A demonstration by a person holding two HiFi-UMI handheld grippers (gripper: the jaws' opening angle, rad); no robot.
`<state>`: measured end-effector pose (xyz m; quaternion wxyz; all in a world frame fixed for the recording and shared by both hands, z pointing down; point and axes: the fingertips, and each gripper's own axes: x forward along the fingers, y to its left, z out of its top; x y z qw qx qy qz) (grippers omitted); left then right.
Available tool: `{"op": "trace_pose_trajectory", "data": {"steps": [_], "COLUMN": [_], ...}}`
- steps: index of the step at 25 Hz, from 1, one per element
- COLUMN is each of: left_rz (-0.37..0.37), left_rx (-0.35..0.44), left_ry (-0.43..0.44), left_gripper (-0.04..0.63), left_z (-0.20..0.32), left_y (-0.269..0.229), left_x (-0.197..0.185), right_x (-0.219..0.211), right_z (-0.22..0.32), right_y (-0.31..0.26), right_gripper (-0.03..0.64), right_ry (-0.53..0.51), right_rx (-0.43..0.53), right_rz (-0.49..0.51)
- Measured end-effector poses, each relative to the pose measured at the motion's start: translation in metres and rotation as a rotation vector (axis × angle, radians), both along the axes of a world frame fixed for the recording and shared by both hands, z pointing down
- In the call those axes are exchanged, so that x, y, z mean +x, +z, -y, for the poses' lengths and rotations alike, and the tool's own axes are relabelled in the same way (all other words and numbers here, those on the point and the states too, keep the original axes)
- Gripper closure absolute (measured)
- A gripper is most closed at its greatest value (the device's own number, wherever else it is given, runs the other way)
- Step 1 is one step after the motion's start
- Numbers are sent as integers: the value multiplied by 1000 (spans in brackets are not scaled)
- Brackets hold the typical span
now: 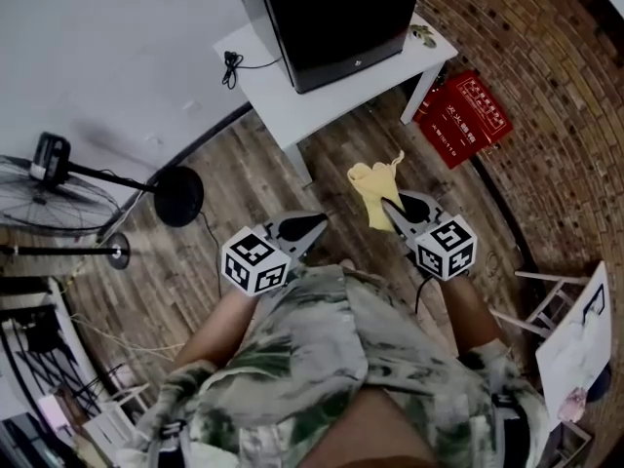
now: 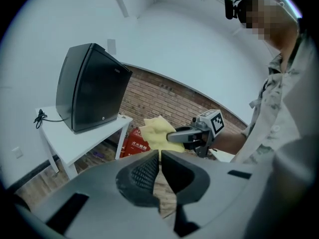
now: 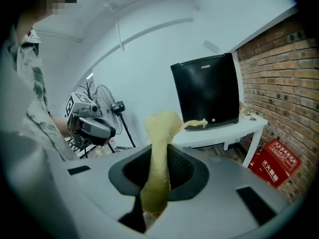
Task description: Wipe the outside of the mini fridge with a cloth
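The black mini fridge (image 1: 341,18) stands on a white table (image 1: 292,105) ahead of me, some way beyond both grippers. My right gripper (image 1: 395,208) is shut on a yellow cloth (image 1: 373,188), which sticks up past its jaws and hangs in the air short of the table. In the right gripper view the cloth (image 3: 159,148) fills the jaw gap, with the fridge (image 3: 207,93) behind it. My left gripper (image 1: 312,227) is beside it, jaws shut with nothing between them. The left gripper view shows the fridge (image 2: 89,88) and the cloth (image 2: 155,132).
A red box (image 1: 463,117) lies on the wooden floor by the brick wall, right of the table. A standing fan (image 1: 49,198) and its round base (image 1: 178,195) are at the left. A cable (image 1: 234,64) rests on the table. A white frame (image 1: 575,330) leans at the right.
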<state>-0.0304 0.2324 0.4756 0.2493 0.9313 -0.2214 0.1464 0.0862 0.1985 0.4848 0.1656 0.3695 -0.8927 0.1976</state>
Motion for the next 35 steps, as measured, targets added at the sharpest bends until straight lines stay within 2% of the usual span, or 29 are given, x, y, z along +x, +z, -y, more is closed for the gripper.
{"op": "trace_pose_trajectory", "data": {"steps": [7, 11, 19, 26, 29, 35], "left_rz": [5, 14, 81, 129, 138, 132], "left_rx": [26, 4, 28, 47, 74, 80], "left_ry": [-29, -46, -5, 87, 120, 154], "left_gripper": [566, 566, 566, 566, 566, 566], "left_z": [-27, -41, -56, -58, -52, -49], "left_y": [-7, -2, -1, -13, -22, -24], "left_x": [21, 24, 42, 72, 89, 106], "right_x": [11, 13, 34, 61, 74, 86], "right_z": [-32, -47, -76, -88, -93, -97], "right_y": [-7, -12, -16, -29, -30, -25], "right_gripper": [531, 531, 531, 532, 532, 532], "right_ry": [-29, -38, -5, 59, 91, 114], "right_rx": [25, 33, 58, 95, 99, 93], "right_rz": [24, 47, 96, 140, 162, 168]}}
